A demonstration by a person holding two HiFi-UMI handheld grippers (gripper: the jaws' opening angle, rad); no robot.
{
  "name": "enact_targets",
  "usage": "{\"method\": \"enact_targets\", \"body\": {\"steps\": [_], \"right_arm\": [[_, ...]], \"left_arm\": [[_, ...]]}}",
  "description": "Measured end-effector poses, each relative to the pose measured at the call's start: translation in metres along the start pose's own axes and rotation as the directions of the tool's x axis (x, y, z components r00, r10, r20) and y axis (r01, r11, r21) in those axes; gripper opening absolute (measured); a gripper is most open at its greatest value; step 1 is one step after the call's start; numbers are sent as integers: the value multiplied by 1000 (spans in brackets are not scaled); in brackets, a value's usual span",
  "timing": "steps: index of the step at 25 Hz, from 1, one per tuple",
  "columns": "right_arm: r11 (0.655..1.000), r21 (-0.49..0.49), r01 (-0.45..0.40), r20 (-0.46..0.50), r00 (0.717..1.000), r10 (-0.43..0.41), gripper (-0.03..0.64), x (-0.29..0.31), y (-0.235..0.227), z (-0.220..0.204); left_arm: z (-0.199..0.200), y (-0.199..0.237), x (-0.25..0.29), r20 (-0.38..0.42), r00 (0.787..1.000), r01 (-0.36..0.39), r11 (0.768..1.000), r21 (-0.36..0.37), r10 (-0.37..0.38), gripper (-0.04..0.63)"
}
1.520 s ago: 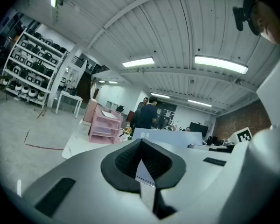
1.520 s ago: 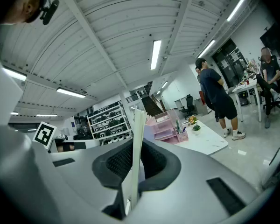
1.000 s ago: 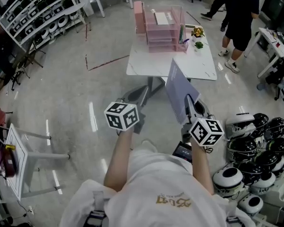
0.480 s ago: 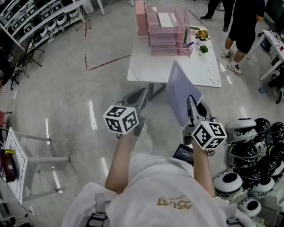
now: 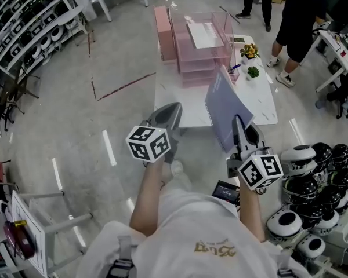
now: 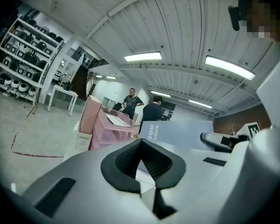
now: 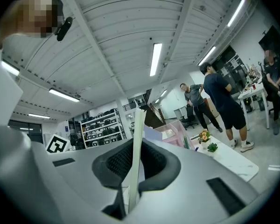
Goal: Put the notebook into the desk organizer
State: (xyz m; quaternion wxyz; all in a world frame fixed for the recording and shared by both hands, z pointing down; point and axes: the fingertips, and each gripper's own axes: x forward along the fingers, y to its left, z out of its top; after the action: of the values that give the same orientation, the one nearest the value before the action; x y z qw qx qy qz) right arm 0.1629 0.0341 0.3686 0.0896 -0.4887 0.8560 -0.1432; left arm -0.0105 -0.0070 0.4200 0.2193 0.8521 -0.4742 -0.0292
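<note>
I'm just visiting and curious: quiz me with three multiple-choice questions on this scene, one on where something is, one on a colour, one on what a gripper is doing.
1. Where does the organizer stand?
A. on the floor
B. on the table
C. on a shelf

2. What colour is the organizer?
A. pink
B. green
C. black

3. The right gripper is:
A. open and empty
B. shut on the notebook
C. shut on a cup

Answers:
1 B: the organizer sits at the white table's far end.
2 A: its trays are pink.
3 B: the right gripper view shows the jaws pinching the notebook's edge.
</note>
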Motion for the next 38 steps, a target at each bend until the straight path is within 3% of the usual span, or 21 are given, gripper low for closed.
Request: {"method": "enact_targets", "body": {"steps": [13, 22, 38], "right_arm": [[998, -42, 43, 121, 992, -38, 38, 106, 15, 47], [996, -55, 70, 190, 980, -59, 40, 136, 36, 69], [997, -62, 41, 179, 983, -29, 40, 188, 21, 67]], "left_arm": [[69, 85, 73, 2, 995, 99, 995, 15, -99, 18], [96, 109, 88, 3, 985, 173, 984, 31, -173, 18], [105, 137, 111, 5, 987, 160, 986, 36, -160, 18]]}}
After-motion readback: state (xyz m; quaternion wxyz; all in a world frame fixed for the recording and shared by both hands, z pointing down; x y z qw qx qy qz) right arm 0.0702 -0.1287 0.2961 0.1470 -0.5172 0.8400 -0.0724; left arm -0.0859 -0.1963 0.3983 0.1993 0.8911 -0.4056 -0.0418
